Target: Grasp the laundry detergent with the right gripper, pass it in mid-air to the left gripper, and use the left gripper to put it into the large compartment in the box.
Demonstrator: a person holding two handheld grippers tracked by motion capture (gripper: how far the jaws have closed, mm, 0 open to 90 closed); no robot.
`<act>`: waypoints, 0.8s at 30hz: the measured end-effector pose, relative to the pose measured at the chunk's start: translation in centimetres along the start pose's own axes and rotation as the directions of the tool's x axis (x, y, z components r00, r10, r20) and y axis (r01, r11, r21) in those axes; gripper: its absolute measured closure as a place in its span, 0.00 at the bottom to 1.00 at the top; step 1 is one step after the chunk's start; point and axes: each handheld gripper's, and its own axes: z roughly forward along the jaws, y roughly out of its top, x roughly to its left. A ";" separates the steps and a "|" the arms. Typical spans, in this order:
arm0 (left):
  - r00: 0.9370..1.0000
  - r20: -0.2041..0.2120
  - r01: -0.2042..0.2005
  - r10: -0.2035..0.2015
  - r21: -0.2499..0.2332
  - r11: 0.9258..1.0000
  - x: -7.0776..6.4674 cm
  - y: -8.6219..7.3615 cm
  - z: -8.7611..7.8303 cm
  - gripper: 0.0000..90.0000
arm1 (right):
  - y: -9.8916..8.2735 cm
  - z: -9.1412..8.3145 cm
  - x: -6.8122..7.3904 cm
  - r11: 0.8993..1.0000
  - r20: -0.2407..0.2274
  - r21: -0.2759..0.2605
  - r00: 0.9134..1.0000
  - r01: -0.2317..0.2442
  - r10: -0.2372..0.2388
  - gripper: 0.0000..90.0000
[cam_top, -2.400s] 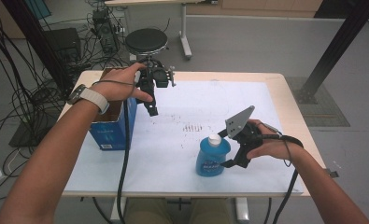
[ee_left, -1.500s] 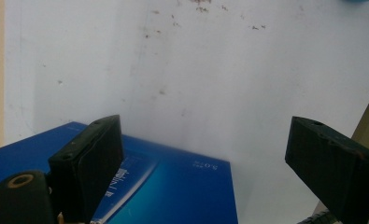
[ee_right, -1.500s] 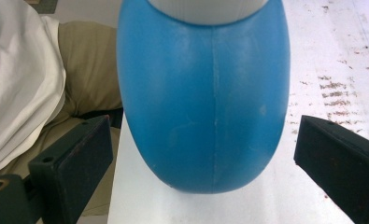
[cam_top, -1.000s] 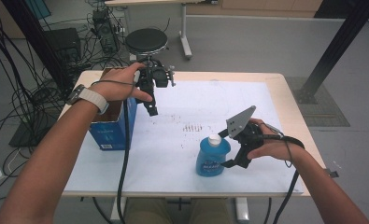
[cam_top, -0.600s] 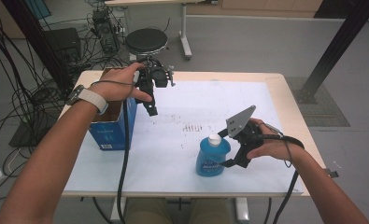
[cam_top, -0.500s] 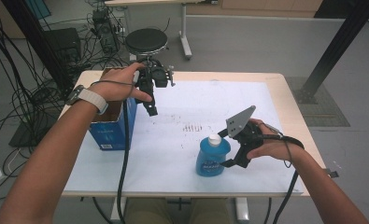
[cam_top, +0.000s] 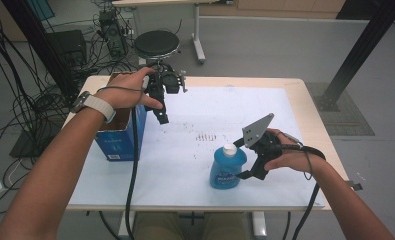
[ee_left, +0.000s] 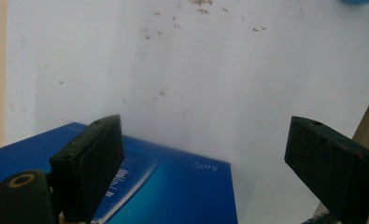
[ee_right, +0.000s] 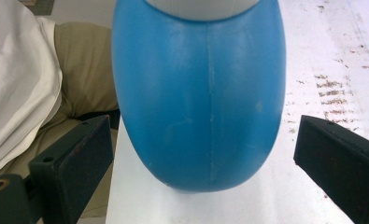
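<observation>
Bottle [cam_top: 227, 167] — blue body, white cap; box [cam_top: 120, 135] — blue with white print; table sheet [cam_top: 200, 115] — white, flecked with dark marks; grippers' jaws — black.

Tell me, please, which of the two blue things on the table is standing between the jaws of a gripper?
The blue bottle with the white cap, between the open jaws of the right gripper. The blue box stands at the table's left edge, beneath the left gripper.
</observation>
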 end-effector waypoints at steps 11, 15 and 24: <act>1.000 0.000 0.003 -0.003 -0.002 1.000 0.0 0.1 0.1 0.14 | -0.4 0.4 0.0 1.000 0.002 -0.014 1.000 -0.002 0.002 0.05; 1.000 -0.001 0.001 -0.001 -0.005 1.000 0.0 0.1 0.1 0.14 | -0.5 0.6 0.1 1.000 0.000 -0.023 1.000 -0.003 0.003 0.05; 1.000 0.001 0.003 -0.003 -0.007 1.000 0.0 0.1 0.3 0.14 | -0.9 1.3 0.1 0.998 -0.004 -0.057 1.000 -0.011 0.011 0.06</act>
